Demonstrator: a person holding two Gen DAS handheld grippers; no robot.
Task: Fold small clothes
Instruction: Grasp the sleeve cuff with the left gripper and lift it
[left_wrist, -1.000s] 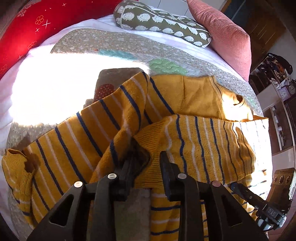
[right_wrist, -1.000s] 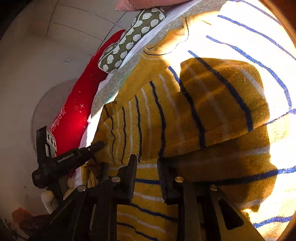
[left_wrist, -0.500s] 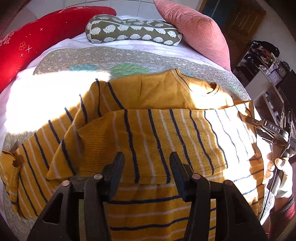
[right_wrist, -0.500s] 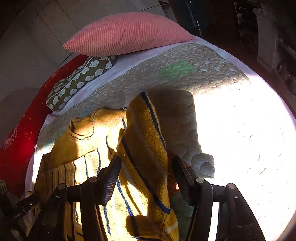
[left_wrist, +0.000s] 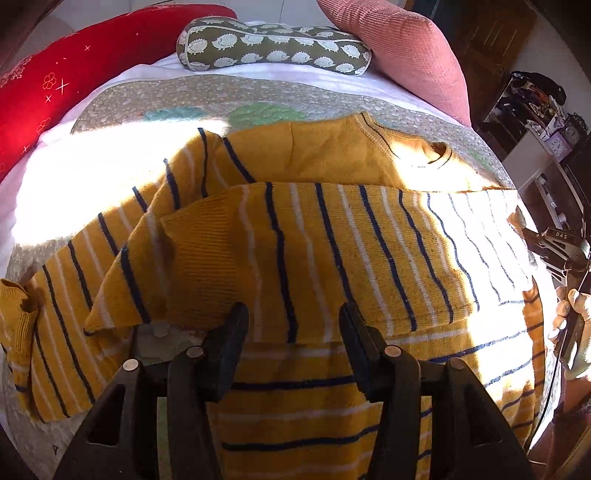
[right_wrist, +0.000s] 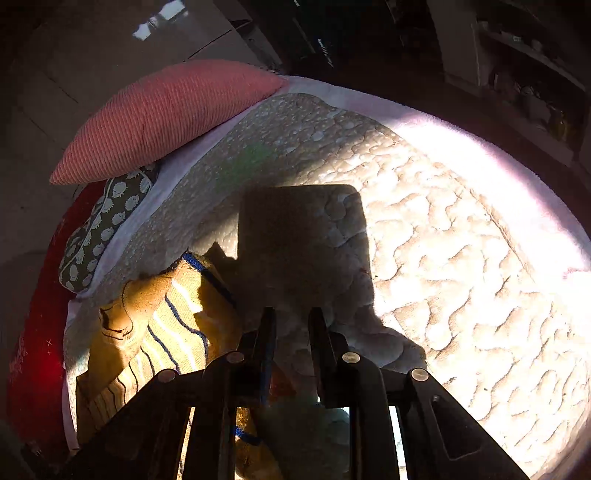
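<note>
A yellow sweater with navy and white stripes lies on the quilted bed cover. One sleeve is folded across its body; the other sleeve lies spread at the left. My left gripper is open and empty, just above the sweater's lower part. My right gripper hangs over the bare quilt to the right of the sweater, with its jaws apart by a narrow gap and nothing between them. It also shows at the right edge of the left wrist view, held by a hand.
A red pillow, a green sheep-print bolster and a pink cushion line the far side of the bed. Shelves and furniture stand to the right. Strong sunlight washes out parts of the quilt.
Both grippers have let go of the sweater and drawn back. The left has opened wide. The right has swung away right over the bare quilt and its jaws have narrowed.
</note>
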